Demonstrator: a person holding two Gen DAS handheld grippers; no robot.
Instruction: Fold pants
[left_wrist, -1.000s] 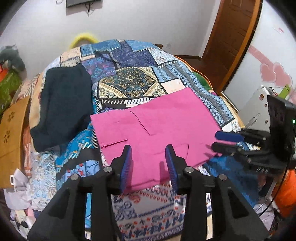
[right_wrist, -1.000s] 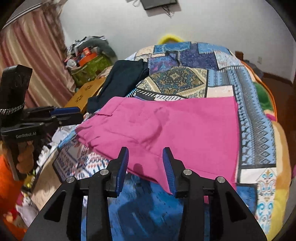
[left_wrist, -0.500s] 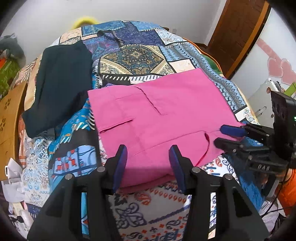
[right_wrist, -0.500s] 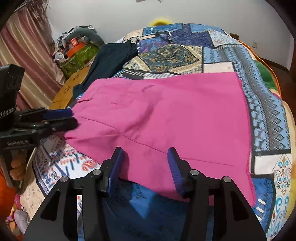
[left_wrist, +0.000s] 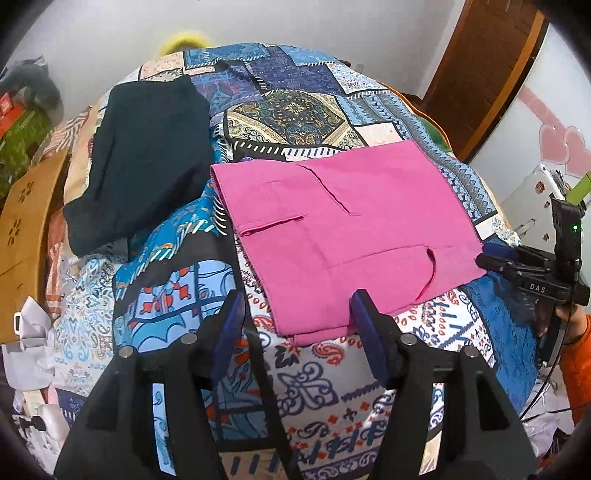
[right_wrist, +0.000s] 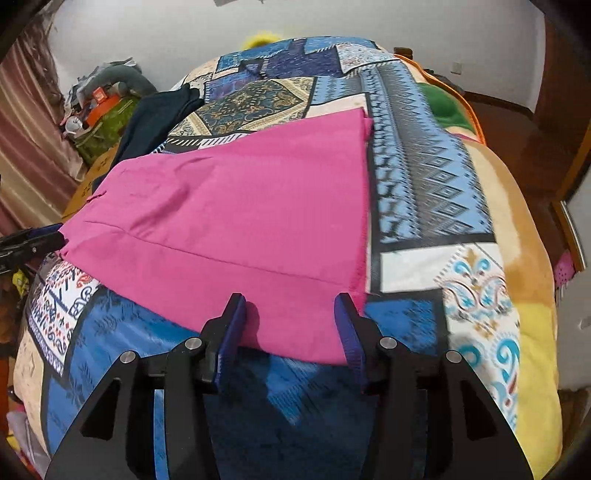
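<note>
At the bottom of each frame, both grippers have dropped closer to the pink pants' (left_wrist: 343, 236) near hem. The left gripper (left_wrist: 297, 321) has just widened its jaws; the right gripper (right_wrist: 291, 326) stands apart too, empty, straddling the hem. Beyond, the pants lie flat mid-frame on the patterned bedspread (left_wrist: 295, 110), apparently about to be gripped.

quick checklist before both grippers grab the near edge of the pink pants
1. Pink pants lie flat on the patterned quilt: ok.
2. Left gripper open, its jaws having just widened, near hem between the fingers, not pinched: ok.
3. Right gripper open, straddling the near edge by the corner: ok.
4. Dark garment lies beside the pants, edges close; overlap: cannot tell.
5. Both grippers on the same edge, apart from each other: ok.
6. Layers under the hem aligned: cannot tell.
</note>
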